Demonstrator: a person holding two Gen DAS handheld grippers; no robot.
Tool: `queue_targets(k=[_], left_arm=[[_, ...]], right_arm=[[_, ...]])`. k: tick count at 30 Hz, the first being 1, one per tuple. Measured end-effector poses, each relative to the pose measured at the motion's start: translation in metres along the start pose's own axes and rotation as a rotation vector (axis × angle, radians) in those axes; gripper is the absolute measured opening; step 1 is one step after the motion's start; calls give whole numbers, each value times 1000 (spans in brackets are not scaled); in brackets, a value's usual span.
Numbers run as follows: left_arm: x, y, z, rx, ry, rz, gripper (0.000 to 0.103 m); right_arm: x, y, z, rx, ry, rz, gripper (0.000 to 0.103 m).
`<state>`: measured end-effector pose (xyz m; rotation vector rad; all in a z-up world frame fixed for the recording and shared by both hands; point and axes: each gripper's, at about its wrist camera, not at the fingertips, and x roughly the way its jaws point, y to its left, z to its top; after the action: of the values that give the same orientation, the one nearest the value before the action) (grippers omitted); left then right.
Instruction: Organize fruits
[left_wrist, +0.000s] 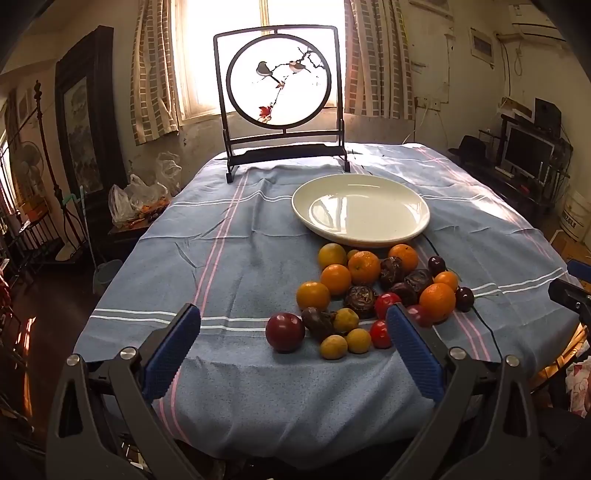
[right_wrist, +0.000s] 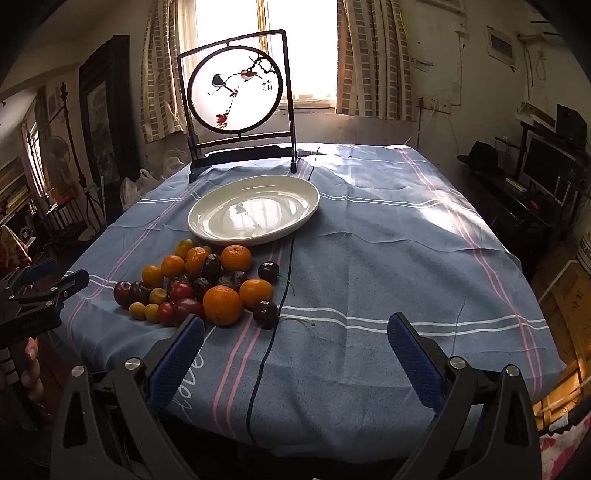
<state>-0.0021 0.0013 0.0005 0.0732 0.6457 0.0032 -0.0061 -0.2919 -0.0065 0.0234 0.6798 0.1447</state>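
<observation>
A pile of fruit (left_wrist: 373, 291) lies on the blue cloth: oranges (left_wrist: 364, 266), dark wrinkled fruits, red plums (left_wrist: 285, 331), small yellow fruits and cherries. Behind it sits an empty white plate (left_wrist: 417, 206). My left gripper (left_wrist: 293, 314) hovers open near the table's front edge, the pile's near edge just beyond its right finger. In the right wrist view the same pile (right_wrist: 207, 284) lies left of my open right gripper (right_wrist: 295, 325), with the plate (right_wrist: 310, 192) further back. Nothing is between either pair of fingers.
A dark-framed round bird screen (left_wrist: 282, 79) stands at the table's far edge before a bright window. A thin dark cord (right_wrist: 273, 332) runs across the cloth toward the front. A hand holds the other gripper (right_wrist: 40, 291) at the left. Furniture surrounds the table.
</observation>
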Motion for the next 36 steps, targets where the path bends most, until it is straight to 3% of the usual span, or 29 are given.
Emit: queue_targets(k=[36], left_arm=[[0, 1, -6, 1, -4, 8, 98]], right_arm=[[-4, 5, -5, -15, -10, -6, 100]])
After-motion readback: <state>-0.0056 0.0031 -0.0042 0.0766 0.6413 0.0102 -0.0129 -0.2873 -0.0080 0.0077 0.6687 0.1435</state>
